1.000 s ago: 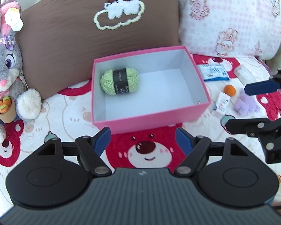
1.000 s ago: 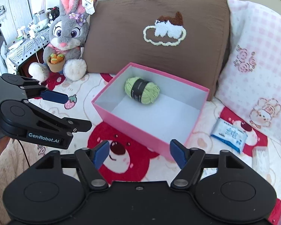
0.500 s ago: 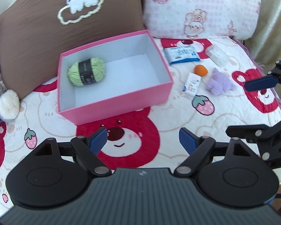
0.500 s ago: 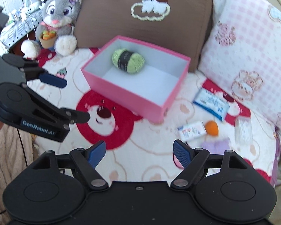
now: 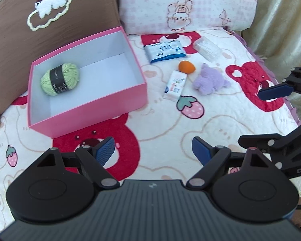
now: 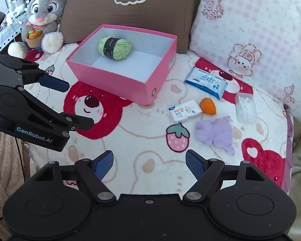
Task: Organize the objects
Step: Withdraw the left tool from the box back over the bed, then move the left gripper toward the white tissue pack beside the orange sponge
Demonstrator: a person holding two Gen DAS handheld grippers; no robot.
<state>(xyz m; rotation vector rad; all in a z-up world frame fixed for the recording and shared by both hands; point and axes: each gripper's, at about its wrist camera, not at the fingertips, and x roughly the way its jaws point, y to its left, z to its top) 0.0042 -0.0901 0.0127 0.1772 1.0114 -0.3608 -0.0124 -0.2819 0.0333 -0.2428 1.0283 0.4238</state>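
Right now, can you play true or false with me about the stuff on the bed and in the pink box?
1. The green yarn ball lies inside the pink box. True.
2. The purple plush toy is in the box too. False: it lies on the blanket, outside the box.
3. The orange sponge sits beside the small white packet. True.
4. The right gripper is holding the blue wipes pack. False: its jaws are open and hold nothing; the pack lies on the blanket.
5. The left gripper has its jaws shut. False: they stand wide open.
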